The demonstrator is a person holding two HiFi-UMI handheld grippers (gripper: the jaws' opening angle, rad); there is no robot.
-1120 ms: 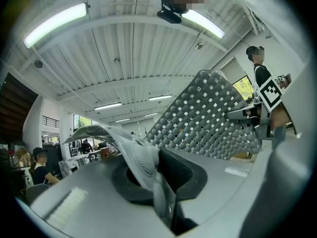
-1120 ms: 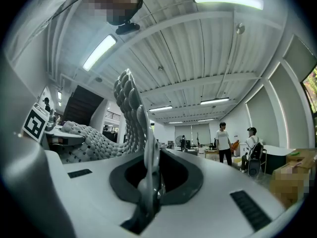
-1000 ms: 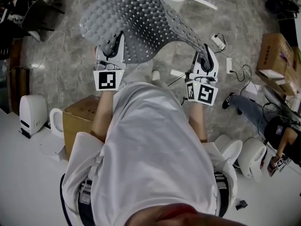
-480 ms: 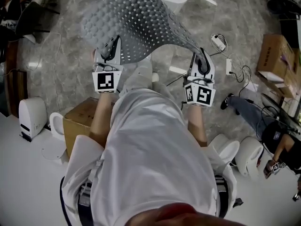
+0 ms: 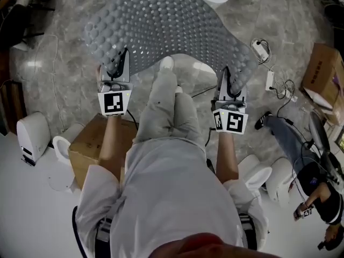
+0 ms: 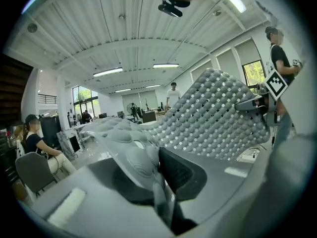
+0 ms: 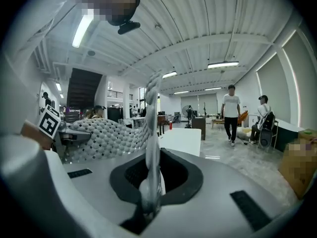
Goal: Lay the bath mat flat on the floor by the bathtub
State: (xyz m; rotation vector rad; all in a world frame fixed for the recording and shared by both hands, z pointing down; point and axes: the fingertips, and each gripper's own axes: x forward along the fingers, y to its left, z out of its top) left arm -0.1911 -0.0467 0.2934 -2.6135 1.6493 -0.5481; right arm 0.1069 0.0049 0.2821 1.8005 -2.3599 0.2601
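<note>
The grey, knobbly rubber bath mat hung above the marbled floor, each near corner pinched tight in the left gripper and right gripper.

Head view overhead, gripper views upward, sharing bath mat

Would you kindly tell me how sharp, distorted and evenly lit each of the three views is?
Head view: fisheye bend toward the edges, bath mat sharp, even light. Left gripper view: circular frame with black corners, the mat near the lens soft, ceiling lights bright. Right gripper view: same dark corners, the pinched mat edge blurred, background sharp.
</note>
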